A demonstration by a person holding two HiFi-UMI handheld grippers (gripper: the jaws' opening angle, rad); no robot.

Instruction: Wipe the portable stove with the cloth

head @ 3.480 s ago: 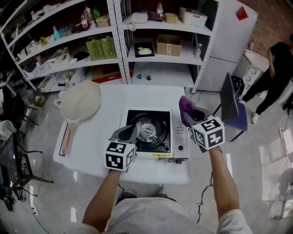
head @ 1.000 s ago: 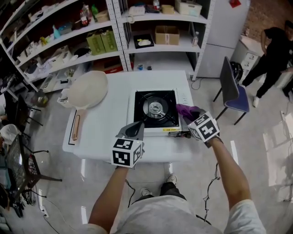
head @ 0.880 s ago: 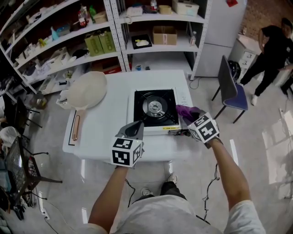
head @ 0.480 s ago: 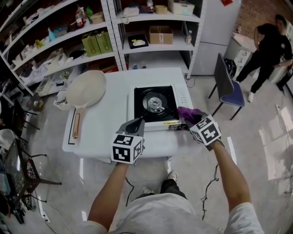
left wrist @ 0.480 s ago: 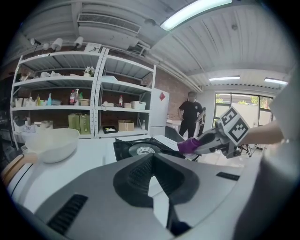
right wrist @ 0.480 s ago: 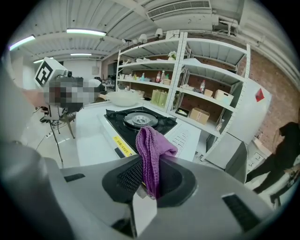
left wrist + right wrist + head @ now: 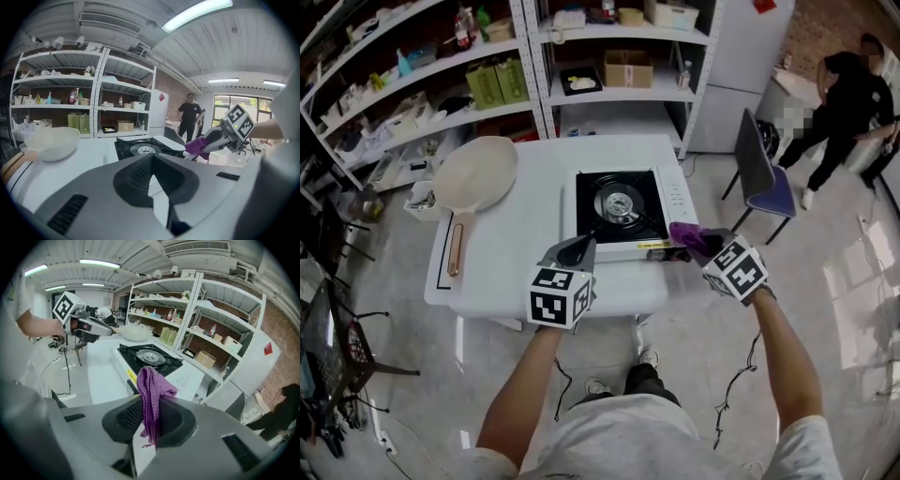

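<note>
Right gripper [image 7: 697, 249] clamped on purple knitted cloth [image 7: 149, 389] at front-right corner of black-topped white portable stove [image 7: 617, 208], probably to wipe that edge; left gripper [image 7: 154, 182] closed, empty.

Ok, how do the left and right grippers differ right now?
The right gripper is shut on the purple cloth; the left gripper is shut on nothing. The right is at the portable stove's front right corner; the left is at its front left corner. Both carry marker cubes.

White short-sleeved T-shirt [image 7: 609, 442], dark trousers [image 7: 644, 382]
</note>
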